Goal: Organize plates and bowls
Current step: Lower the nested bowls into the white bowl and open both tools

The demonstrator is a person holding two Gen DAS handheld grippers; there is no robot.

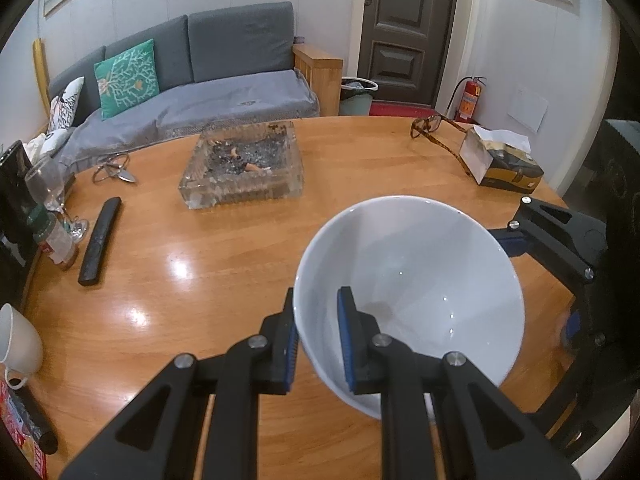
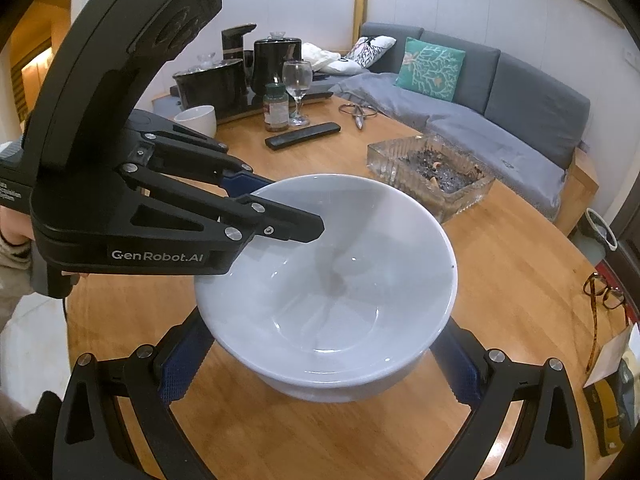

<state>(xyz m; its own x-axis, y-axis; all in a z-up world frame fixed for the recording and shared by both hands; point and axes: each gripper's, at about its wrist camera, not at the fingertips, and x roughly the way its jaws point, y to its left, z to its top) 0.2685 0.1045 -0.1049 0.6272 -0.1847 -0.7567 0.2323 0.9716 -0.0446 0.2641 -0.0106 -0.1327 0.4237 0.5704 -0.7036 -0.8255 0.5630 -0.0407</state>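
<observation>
- White ceramic bowl [image 2: 324, 284]: upright, deep, empty; over the round wooden table [image 1: 200, 272], near its edge; whether resting on the wood or lifted clear, cannot tell.
- Left gripper [image 1: 318, 340]: closed onto the bowl's rim, one blue-padded finger inside the bowl wall, the other outside; rim pinched between them.
- Right gripper [image 2: 320, 364]: spread wide, blue pads on either side of the bowl's lower body, near its foot; actual contact with the bowl not certain.
- Glass ashtray [image 1: 244, 168]: square, thick-walled, holding ash and cigarette butts; mid-table, apart from the bowl.
- Black remote control [image 1: 100, 240]: flat on the table, left of the ashtray.
- Wine glass [image 2: 297, 90]: upright, just beside a green-capped jar [image 2: 276, 106].
- White mug [image 1: 18, 340]: at the table's left edge.
- Tortoiseshell eyeglasses [image 1: 436, 128]: arms unfolded, beside a tissue box [image 1: 500, 160].
- Metal ring puzzle or key ring [image 1: 114, 172]: type unclear.
- Grey sofa [image 1: 208, 80]: behind the table, with a teal patterned cushion [image 1: 126, 78].
- Red fire extinguisher [image 1: 470, 98]: by the dark door.
</observation>
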